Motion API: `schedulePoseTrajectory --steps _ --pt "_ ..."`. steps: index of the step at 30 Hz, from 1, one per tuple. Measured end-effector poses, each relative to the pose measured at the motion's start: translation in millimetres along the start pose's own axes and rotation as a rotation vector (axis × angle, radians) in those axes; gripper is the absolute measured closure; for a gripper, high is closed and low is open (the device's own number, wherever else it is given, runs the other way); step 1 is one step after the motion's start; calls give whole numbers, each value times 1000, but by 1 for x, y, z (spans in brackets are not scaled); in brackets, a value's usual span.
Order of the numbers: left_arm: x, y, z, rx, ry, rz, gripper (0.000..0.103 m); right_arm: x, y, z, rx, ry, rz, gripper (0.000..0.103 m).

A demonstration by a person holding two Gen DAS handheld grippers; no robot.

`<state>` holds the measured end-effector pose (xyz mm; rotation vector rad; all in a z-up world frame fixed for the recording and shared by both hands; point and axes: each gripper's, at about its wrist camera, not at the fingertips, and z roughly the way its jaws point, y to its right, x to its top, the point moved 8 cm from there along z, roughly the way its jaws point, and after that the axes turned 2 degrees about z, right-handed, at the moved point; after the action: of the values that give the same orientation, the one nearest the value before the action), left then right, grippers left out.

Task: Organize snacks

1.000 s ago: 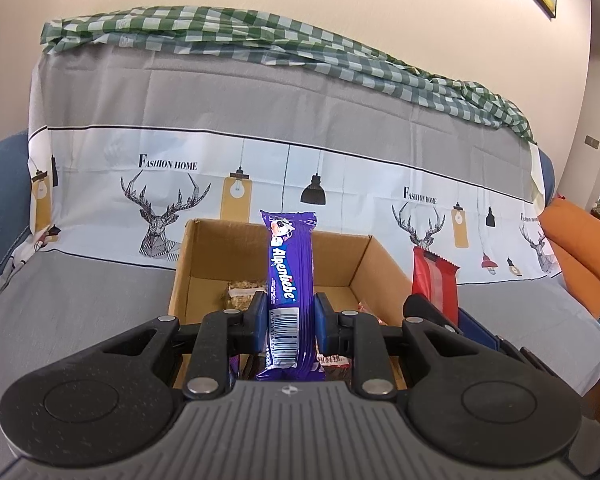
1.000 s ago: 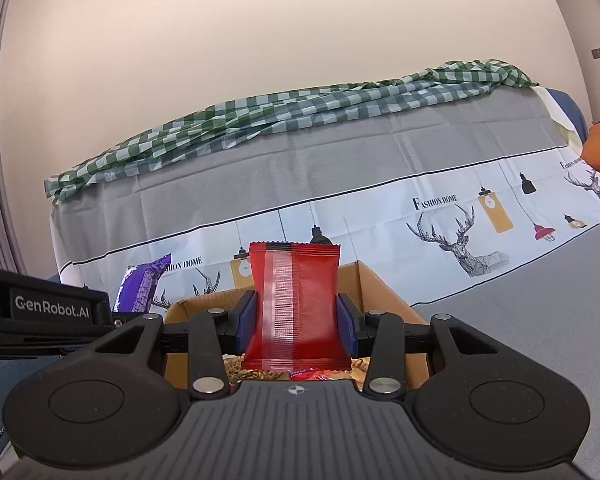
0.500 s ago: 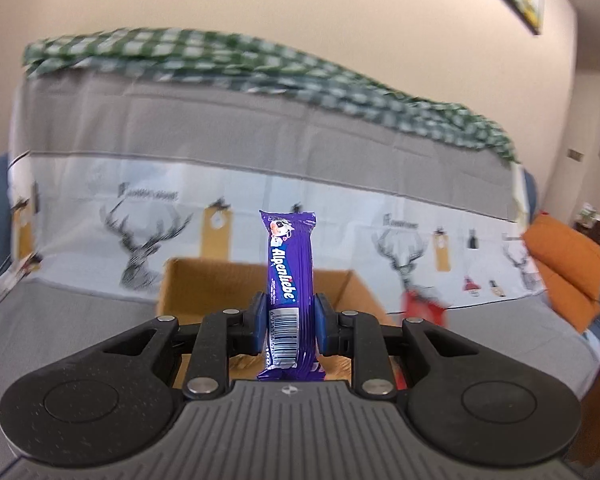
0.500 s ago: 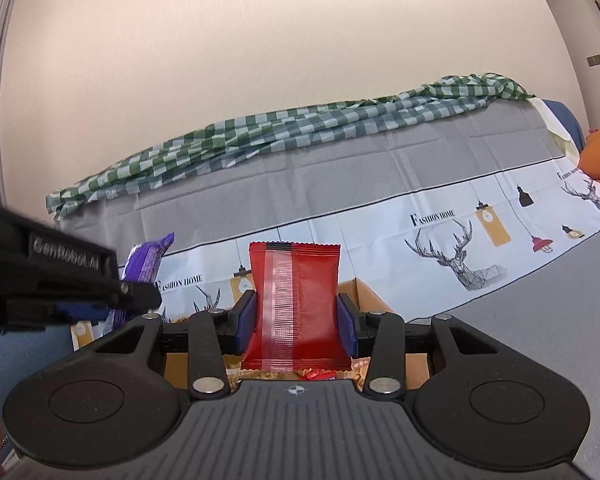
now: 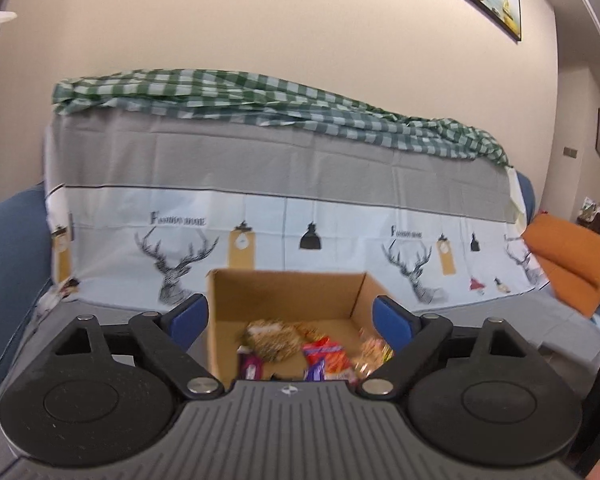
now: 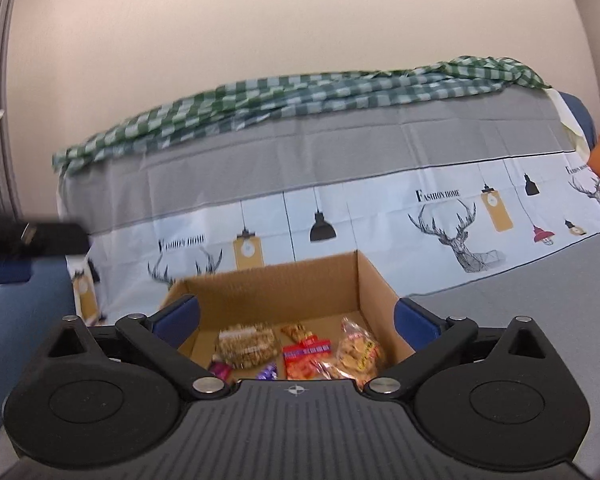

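Inside the cardboard box [image 6: 372,280], snack packets [image 6: 306,354] lie loose, straight ahead of both tools.
Left tool [image 5: 290,318] and right tool [image 6: 296,316] have just sprung wide, nothing between the pads, the box framed between them. Behind it, the sofa cover [image 6: 380,200] reads "Fashion Home".

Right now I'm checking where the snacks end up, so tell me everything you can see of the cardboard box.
The cardboard box is plain brown corrugated card, open-topped and upright on the grey cloth of the sofa seat, its back wall near the deer-print backrest cover. Its floor is partly bare, with wrapped snacks lying loose towards the front. Its near edge is hidden behind each camera's hand-held gripper; nothing grips it.
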<state>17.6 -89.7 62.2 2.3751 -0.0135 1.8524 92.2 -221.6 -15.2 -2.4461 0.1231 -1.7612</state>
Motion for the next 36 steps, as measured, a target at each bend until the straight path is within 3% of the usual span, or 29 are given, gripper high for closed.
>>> schedulePoseTrajectory --steps 1,3,6,8,11,19,24,36 --pt "-9 -2 -5 0 -8 -13 2 0 1 -4 0 -17 -7 1" --pt "-26 -7 -12 13 -31 -63 1 -4 7 -20 -19 -62 -40 1" --pt "-64 -16 -12 10 -127 -152 1 -12 17 -36 -94 -115 -27 1" --pt "-88 -20 -7 29 -193 -150 1 -17 22 -46 -137 -141 -25 1" --pt "-109 -26 2 68 -269 -115 1 -23 19 -52 -110 -153 -47 1" --pt "-106 -35 11 91 -277 -67 1 -38 19 -39 -79 -189 -52 1" --pt "-108 -35 15 97 -301 -74 1 -42 6 -35 -87 -197 -133 1" --pt "-109 -30 19 95 -294 -65 1 -43 8 -35 -94 -203 -143 1"
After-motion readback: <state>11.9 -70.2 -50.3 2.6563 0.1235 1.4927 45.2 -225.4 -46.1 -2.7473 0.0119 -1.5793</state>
